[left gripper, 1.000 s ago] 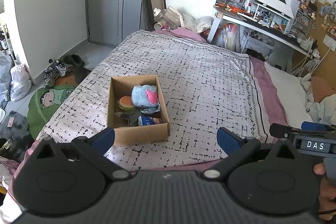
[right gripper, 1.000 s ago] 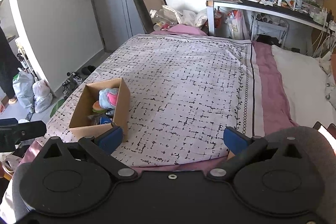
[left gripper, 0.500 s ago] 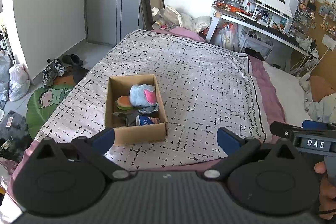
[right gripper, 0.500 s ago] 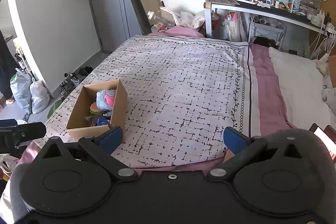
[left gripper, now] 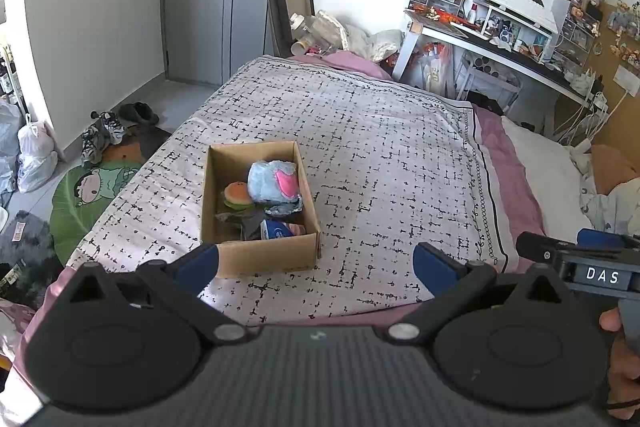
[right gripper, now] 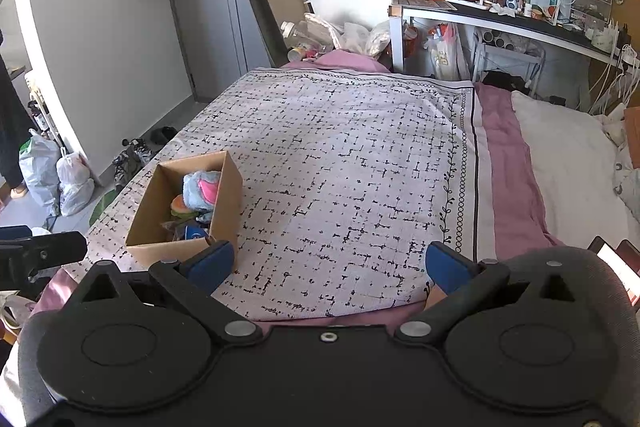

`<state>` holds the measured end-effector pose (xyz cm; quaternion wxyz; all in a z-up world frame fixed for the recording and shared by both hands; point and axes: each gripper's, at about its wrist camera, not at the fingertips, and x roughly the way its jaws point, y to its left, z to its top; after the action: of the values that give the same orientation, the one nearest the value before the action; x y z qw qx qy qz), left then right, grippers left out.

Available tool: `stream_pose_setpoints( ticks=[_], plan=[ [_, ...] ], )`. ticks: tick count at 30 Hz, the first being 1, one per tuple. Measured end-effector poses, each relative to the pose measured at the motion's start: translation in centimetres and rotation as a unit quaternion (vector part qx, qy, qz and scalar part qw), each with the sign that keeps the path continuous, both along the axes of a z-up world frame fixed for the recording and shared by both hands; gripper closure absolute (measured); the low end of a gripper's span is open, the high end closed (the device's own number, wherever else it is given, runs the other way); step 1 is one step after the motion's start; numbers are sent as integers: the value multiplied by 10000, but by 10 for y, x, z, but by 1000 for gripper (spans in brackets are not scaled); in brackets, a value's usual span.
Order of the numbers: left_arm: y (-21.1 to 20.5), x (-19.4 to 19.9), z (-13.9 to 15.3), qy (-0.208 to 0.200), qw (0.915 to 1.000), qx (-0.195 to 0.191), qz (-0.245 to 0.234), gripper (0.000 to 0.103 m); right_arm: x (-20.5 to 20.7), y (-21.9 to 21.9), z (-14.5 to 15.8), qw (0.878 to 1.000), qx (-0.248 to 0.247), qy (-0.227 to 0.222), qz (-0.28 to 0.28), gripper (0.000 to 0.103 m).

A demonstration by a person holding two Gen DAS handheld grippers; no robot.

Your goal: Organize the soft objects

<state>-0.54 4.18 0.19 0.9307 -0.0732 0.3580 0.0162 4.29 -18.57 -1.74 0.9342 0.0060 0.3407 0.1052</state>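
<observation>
A cardboard box sits on the patterned bedspread near the bed's front left. Inside lie a pale blue plush with a pink patch, a burger-shaped toy and other small soft things. My left gripper hangs open just short of the box's near wall, with nothing between its fingers. My right gripper is open too and holds nothing, and the box is at its left fingertip. The right gripper's body shows at the right edge of the left wrist view.
The bedspread stretches wide beyond the box. A white pillow lies right. A cluttered desk with a monitor stands far right. Shoes, bags and a green mat lie on the floor left. A hand grips the right tool.
Both grippers have drawn back and risen slightly, so the box and bed sit a little farther away. Both stay open and the box's contents have not moved.
</observation>
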Motion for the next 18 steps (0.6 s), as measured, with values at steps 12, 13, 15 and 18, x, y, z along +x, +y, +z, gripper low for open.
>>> stream_pose_setpoints(
  ticks=[12,13,15,18],
  plan=[
    [3,0,-1,47,9999,-102,-4,0,1,-1,1,10000,9,19,29,0],
    [3,1,-1,49,10000,-85,8,0,1,-1,1,10000,7,18,34,0],
    [3,0,-1,44,10000,-76,17,0,1,0,1,10000,9,21,34,0],
    [2,1,-1,39,10000,-78,15,0,1,0,1,10000,0,18,26,0]
  ],
)
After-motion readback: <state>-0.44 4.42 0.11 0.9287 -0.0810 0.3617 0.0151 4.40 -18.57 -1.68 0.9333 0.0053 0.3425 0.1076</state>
